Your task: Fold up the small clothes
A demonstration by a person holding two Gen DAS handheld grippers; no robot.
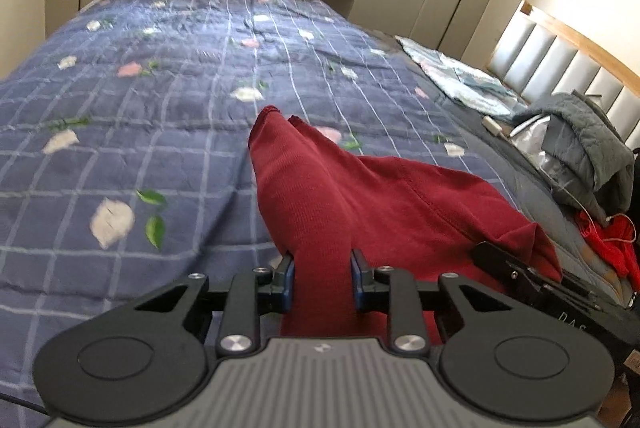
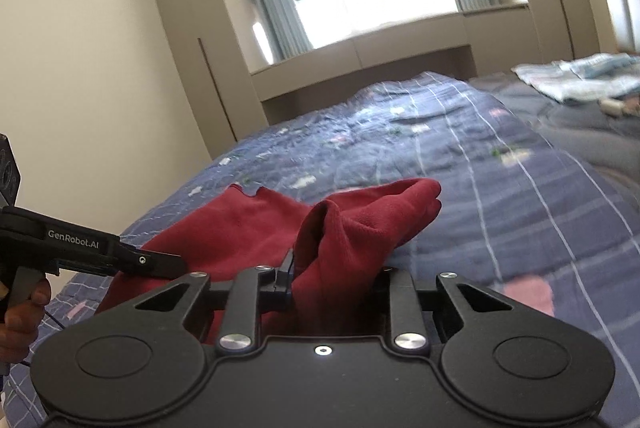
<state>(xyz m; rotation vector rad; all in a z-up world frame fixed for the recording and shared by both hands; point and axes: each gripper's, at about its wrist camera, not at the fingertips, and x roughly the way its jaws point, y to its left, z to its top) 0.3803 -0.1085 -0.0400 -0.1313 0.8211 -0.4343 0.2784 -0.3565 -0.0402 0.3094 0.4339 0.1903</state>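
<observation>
Gripping the red garment (image 1: 360,195) at two points, both grippers hold it partly raised off the bed (image 1: 140,115). The left gripper (image 1: 323,280) has its jaws pinching a band of red cloth that runs straight ahead from them to a bunched tip resting on the quilt. The right gripper (image 2: 332,288) likewise has its jaws pinching a gathered fold, though its right finger is hidden under the cloth. The garment's long axis appears to stretch forward, away from both sets of jaws, with the near edge held and the far end still on the bed. The two grippers sit close, side by side, neither clearly nearer the far end. My judgement: the next move turns on carrying the held edge forward over that far end.
</observation>
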